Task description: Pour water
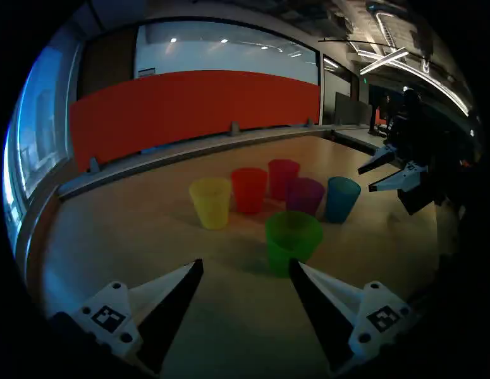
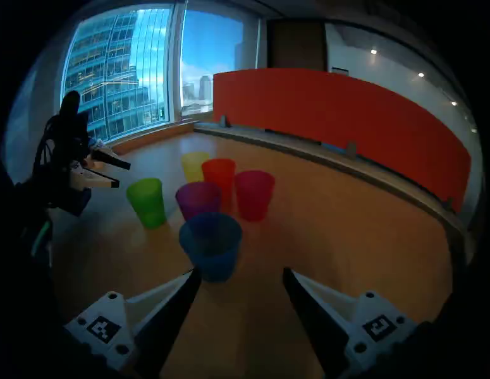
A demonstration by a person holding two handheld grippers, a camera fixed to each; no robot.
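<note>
Left gripper (image 1: 245,264) empty, fingers apart, just short of green cup (image 1: 293,237); right gripper (image 2: 240,273) likewise apart, near blue cup (image 2: 211,243). Risk: clipping purple cup (image 2: 198,199) just beyond, tipping & spilling, given tight cluster.

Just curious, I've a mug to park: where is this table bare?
Bare table lies between the yellow cup and the window-side edge, and between the pink cup and the orange partition. Crowded: around the purple cup.
</note>
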